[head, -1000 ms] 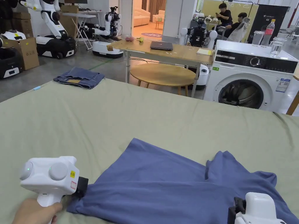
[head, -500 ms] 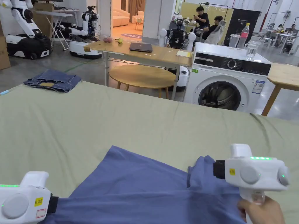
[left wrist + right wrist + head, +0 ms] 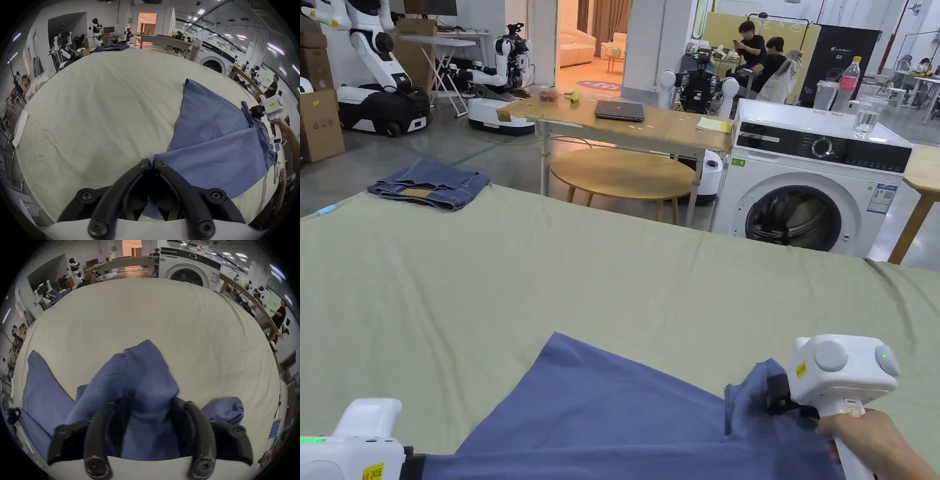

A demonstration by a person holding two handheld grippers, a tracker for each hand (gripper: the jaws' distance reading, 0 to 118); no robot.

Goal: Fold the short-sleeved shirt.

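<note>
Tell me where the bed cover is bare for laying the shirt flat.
The cover is bare from the folded jeans at the far left corner down to the shirt. It is crowded near the person, where the left gripper and right gripper hold the cloth.

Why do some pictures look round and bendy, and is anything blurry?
Left and right gripper views: fisheye lenses bend the bed sheet into a dome, with black corners. Right gripper view: the blue shirt near the right hand-held gripper is soft and blurry. Head view: straight, sharp, evenly lit.
</note>
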